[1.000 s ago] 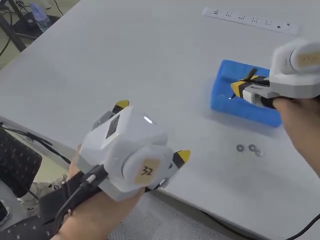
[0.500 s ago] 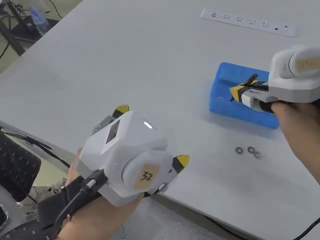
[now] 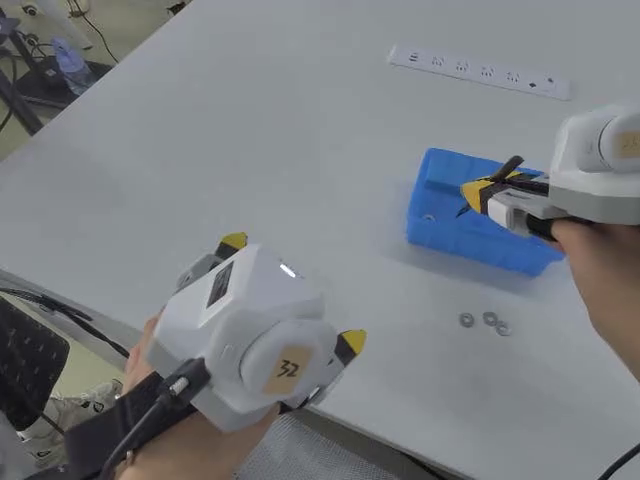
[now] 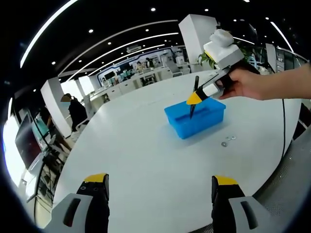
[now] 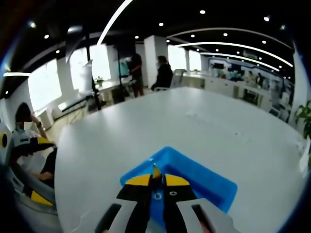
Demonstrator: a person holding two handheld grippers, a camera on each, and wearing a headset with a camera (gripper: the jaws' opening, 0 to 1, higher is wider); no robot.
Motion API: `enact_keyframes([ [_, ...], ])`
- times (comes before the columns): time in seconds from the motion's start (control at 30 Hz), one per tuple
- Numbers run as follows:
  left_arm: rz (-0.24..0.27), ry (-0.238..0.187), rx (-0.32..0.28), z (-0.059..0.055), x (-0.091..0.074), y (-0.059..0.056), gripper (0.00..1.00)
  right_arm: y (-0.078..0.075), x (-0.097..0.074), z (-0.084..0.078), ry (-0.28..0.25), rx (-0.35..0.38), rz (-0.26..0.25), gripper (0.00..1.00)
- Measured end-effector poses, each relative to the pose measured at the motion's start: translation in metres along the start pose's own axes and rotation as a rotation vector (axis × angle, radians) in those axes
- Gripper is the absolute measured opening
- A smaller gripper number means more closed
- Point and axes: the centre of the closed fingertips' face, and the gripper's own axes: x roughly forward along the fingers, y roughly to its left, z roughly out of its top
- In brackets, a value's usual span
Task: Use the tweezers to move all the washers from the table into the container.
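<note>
A blue container (image 3: 452, 232) stands on the white table (image 3: 250, 130), and it also appears in the left gripper view (image 4: 206, 119) and the right gripper view (image 5: 204, 180). My right gripper (image 3: 478, 190) hovers over it, shut on black tweezers (image 3: 500, 175) that point down into it. In its own view, the right gripper's (image 5: 156, 182) jaws pinch the tweezers (image 5: 156, 171). Three small washers (image 3: 487, 321) lie on the table in front of the container. My left gripper (image 3: 294, 291) is open and holds nothing at the near table edge, its jaws (image 4: 160, 189) wide apart.
A white power strip (image 3: 480, 72) lies at the far side of the table. The near table edge (image 3: 400, 445) runs just under my left gripper. People and desks stand in the room beyond the table.
The head camera has shifted, so everything sits a bit lower and further left. My right gripper stays over the container with the tweezers. The three washers have not moved.
</note>
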Motion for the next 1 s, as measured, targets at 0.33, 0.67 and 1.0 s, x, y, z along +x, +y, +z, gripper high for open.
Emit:
enact_keyframes([
  [0.33, 0.000, -0.008, 0.002, 0.001, -0.001, 0.000, 0.89, 0.033, -0.041, -0.002, -0.013, -0.009, 0.031, 0.05],
  [0.67, -0.007, -0.014, 0.022, 0.003, -0.002, -0.003, 0.90, 0.050, -0.052, -0.047, 0.066, -0.008, 0.034, 0.05],
  [1.0, 0.004, -0.016, 0.020, 0.003, -0.002, 0.000, 0.91, 0.054, -0.050, -0.077, 0.132, 0.018, 0.034, 0.05],
])
